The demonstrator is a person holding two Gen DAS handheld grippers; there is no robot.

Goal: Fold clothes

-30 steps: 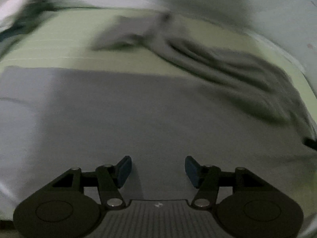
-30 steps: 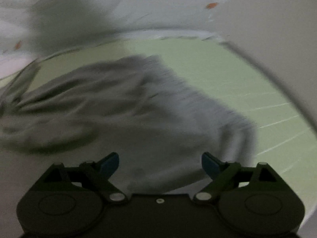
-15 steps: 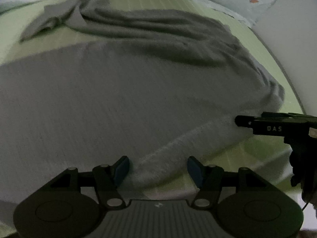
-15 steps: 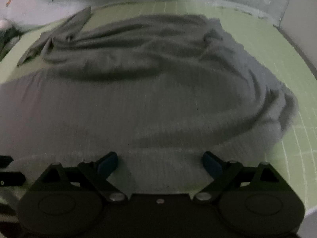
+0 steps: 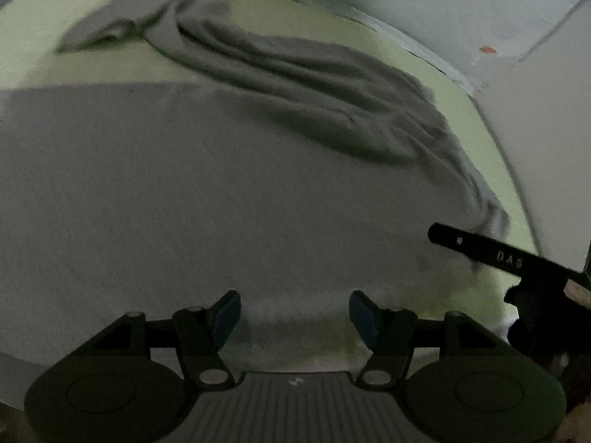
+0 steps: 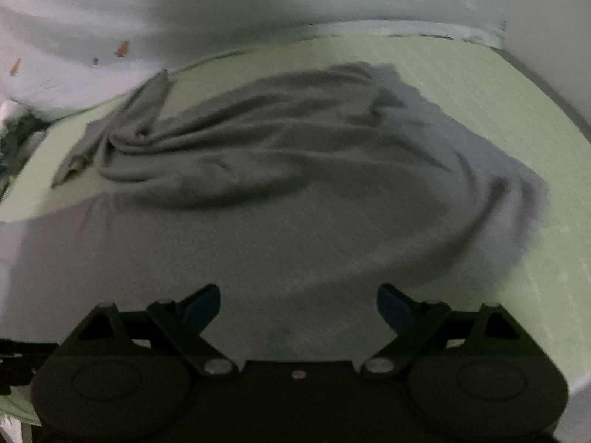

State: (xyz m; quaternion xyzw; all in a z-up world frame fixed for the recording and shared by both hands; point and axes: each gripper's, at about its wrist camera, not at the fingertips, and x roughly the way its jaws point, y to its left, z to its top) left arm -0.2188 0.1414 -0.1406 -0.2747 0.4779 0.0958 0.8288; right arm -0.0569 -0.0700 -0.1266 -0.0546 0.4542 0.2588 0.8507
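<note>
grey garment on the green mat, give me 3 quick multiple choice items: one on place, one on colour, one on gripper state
1. The bunched folds of the grey garment lie:
A. at its far side
B. under the near hem
C. off the mat

2. The green mat under it is:
A. red
B. pale green
C. black

3. The right gripper is:
A. shut on cloth
B. open, holding nothing
C. out of view

Answers:
1 A, the wrinkles pile up far from the grippers.
2 B, light green shows round the cloth.
3 B, its pads stand apart with nothing pinched between them.
</note>
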